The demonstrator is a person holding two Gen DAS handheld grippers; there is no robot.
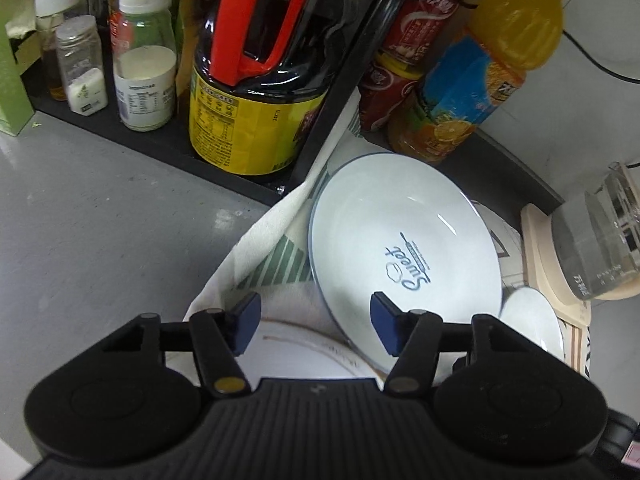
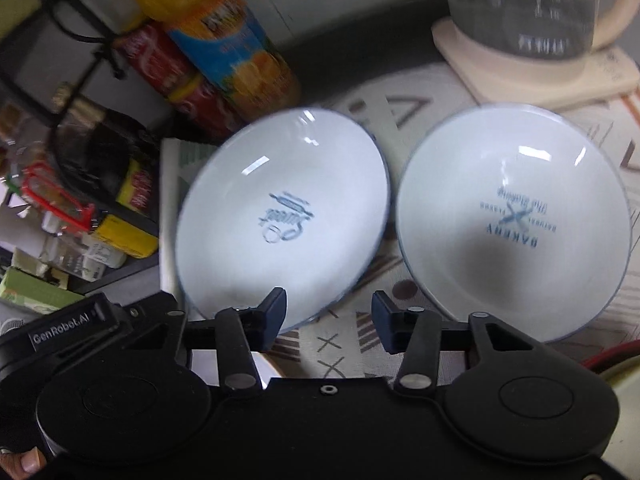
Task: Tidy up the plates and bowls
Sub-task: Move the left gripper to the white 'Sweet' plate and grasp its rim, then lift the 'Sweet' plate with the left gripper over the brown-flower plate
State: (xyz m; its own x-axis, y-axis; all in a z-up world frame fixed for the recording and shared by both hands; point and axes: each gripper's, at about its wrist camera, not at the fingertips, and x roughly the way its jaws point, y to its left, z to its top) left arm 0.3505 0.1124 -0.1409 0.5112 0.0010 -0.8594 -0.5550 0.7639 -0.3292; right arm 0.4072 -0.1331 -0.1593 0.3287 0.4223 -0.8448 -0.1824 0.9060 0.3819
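Both tongs were held open and empty: left gripper (image 1: pixel 316 326) over the "Sweet" bowl (image 1: pixel 404 256), right gripper (image 2: pixel 329 322) between it and the "Bakery" bowl (image 2: pixel 514 220) just right. One rim probably needed pinching squarely before stacking

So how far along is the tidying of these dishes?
It looks early. Nothing appears stacked yet: the Sweet bowl and the Bakery bowl sit side by side on the cloth, and a brown-rimmed plate lies apart below the left gripper. Nothing is in hand; the left gripper and right gripper are both open and empty. All the gathering seems left to do.
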